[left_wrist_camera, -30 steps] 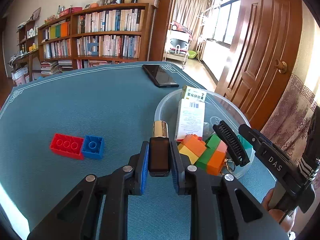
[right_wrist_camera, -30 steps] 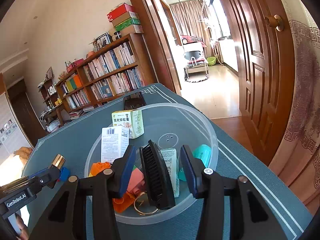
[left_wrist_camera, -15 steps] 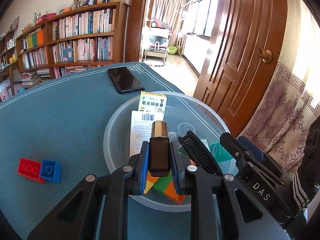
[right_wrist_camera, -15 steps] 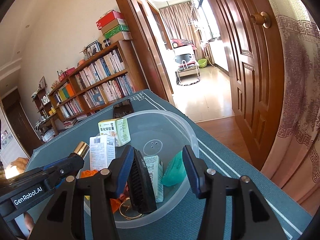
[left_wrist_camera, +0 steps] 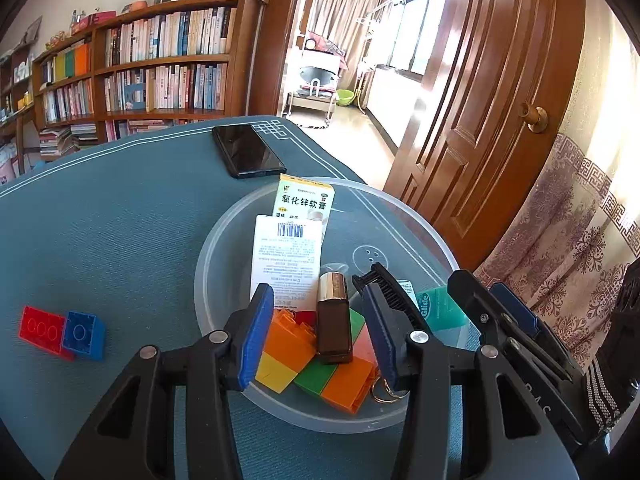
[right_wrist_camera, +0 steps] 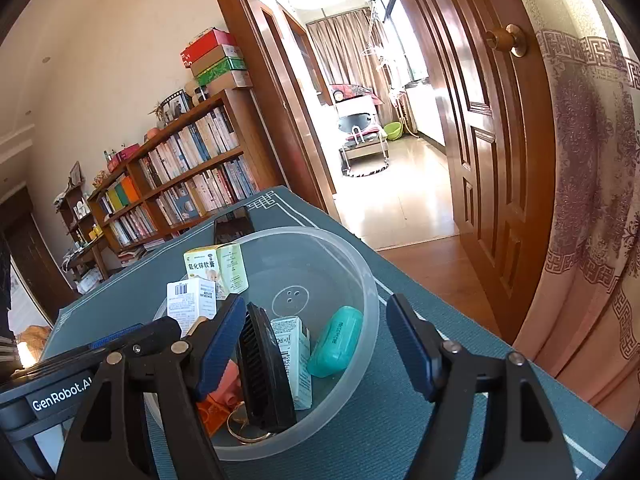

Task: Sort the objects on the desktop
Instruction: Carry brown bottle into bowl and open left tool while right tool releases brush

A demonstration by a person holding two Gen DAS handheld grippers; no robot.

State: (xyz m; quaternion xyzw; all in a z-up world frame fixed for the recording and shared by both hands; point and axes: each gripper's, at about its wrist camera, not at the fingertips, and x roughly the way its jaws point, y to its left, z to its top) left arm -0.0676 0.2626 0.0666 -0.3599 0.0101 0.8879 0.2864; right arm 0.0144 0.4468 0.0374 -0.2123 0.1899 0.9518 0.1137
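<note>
Since a second ago, the left gripper (left_wrist_camera: 316, 336) has travelled from the open cloth to a position over the clear plastic bowl (left_wrist_camera: 224, 256), and it has let go of the brown lipstick tube (left_wrist_camera: 334, 320). The tube now lies on the stacked bricks (left_wrist_camera: 308, 364) inside the bowl, gold cap pointing away, with a gap on each side between it and the blue pads. The left jaws are opening, and the tube sits between them untouched.

The right gripper (right_wrist_camera: 316, 344) has kept its place at the bowl's near rim. Its jaws are opening too. The black comb (right_wrist_camera: 262, 372) stands on edge in the bowl, leaning against the left pad; the right pad is well clear of it, outside the bowl wall.

Both grippers point forward and downward into the bowl, the left one tilted more steeply.

The bowl is round and translucent. It holds two upright white cardboard boxes (left_wrist_camera: 286, 260), a smooth teal case (right_wrist_camera: 336, 340), glossy orange, yellow and green bricks, and a thin gold ring (right_wrist_camera: 244, 430). A red brick (left_wrist_camera: 42, 330) and a blue brick (left_wrist_camera: 84, 334), joined, lie on the ribbed teal table cloth (left_wrist_camera: 120, 220), well left of the bowl. A flat black phone (left_wrist_camera: 248, 156) lies beyond it.
</note>
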